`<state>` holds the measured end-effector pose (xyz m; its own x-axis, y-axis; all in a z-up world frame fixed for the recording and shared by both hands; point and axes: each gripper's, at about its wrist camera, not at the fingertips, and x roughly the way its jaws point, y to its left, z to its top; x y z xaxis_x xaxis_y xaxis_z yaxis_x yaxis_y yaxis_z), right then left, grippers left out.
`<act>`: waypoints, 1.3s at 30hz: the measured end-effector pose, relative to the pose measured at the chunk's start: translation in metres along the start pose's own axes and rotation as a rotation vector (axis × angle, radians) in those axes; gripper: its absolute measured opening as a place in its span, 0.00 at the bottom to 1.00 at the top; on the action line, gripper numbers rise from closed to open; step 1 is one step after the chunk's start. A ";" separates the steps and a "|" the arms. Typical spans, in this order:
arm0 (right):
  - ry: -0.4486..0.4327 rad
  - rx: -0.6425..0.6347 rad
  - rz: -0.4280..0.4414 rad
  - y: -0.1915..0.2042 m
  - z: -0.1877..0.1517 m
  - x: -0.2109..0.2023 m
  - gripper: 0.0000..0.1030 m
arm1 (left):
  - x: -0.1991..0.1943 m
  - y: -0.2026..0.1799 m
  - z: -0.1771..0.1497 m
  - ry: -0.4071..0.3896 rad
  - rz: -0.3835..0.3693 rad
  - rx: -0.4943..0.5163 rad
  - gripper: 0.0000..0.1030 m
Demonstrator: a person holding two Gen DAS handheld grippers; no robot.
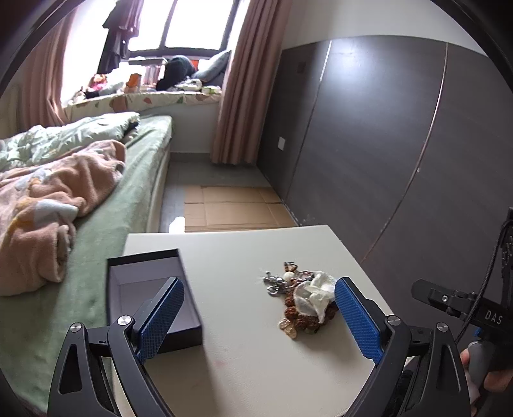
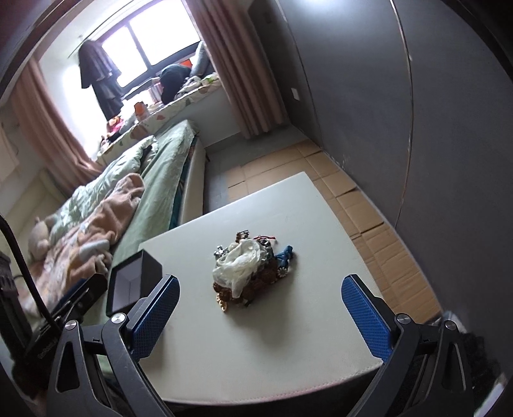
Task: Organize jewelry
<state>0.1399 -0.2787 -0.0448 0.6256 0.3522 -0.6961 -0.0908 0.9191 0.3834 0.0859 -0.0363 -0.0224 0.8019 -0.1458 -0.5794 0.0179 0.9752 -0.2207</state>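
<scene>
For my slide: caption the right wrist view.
Open tongs approach tangled jewelry pile beside open dark box on white table.

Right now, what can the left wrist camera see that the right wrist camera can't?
Only the left wrist view shows the right tongs' black handle with a hand gripping it, and deep into the open dark box.

Only the right wrist view shows a blue trinket tucked behind the pile, and a stuffed toy on the bed.

Both show the white table, the jewelry pile topped with a white cloth, the box, the bed and the curtained window. Each view's own tongs stand open and empty.
</scene>
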 end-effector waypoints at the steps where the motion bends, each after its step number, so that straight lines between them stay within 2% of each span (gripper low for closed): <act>1: 0.009 0.018 0.007 -0.002 0.001 0.003 0.98 | 0.003 -0.002 0.001 0.004 -0.006 -0.001 0.93; 8: 0.071 0.158 0.050 -0.025 0.007 0.026 0.91 | 0.034 -0.018 0.001 0.054 -0.060 0.009 0.92; 11: 0.096 0.219 0.058 -0.035 0.009 0.036 0.81 | 0.047 -0.027 -0.002 0.089 -0.093 0.018 0.90; 16: 0.109 0.303 0.054 -0.047 0.008 0.046 0.80 | 0.070 -0.042 -0.008 0.152 -0.136 0.027 0.88; 20: 0.115 0.372 0.060 -0.059 0.009 0.054 0.79 | 0.081 -0.054 -0.011 0.157 -0.136 0.061 0.88; 22: 0.122 0.403 0.068 -0.063 0.010 0.060 0.75 | 0.087 -0.057 -0.012 0.164 -0.140 0.062 0.84; 27: 0.137 0.445 0.079 -0.063 0.010 0.073 0.73 | 0.108 -0.065 -0.019 0.206 -0.103 0.082 0.80; 29: 0.140 0.459 0.081 -0.064 0.010 0.076 0.70 | 0.116 -0.062 -0.021 0.230 -0.096 0.070 0.72; 32: 0.154 0.467 0.084 -0.064 0.011 0.085 0.67 | 0.126 -0.061 -0.025 0.258 -0.097 0.064 0.53; 33: 0.164 0.468 0.083 -0.063 0.011 0.088 0.63 | 0.129 -0.060 -0.027 0.266 -0.091 0.072 0.35; 34: 0.172 0.466 0.086 -0.062 0.011 0.091 0.62 | 0.132 -0.059 -0.028 0.281 -0.079 0.081 0.11; 35: 0.178 0.463 0.091 -0.062 0.011 0.094 0.62 | 0.134 -0.056 -0.029 0.291 -0.071 0.075 0.04; 39: 0.201 0.441 0.111 -0.057 0.014 0.107 0.55 | 0.116 -0.042 -0.016 0.207 -0.056 0.021 0.03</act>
<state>0.2228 -0.2955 -0.1326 0.4650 0.5106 -0.7232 0.2152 0.7272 0.6518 0.1685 -0.0972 -0.0931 0.6598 -0.2284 -0.7159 0.0729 0.9676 -0.2416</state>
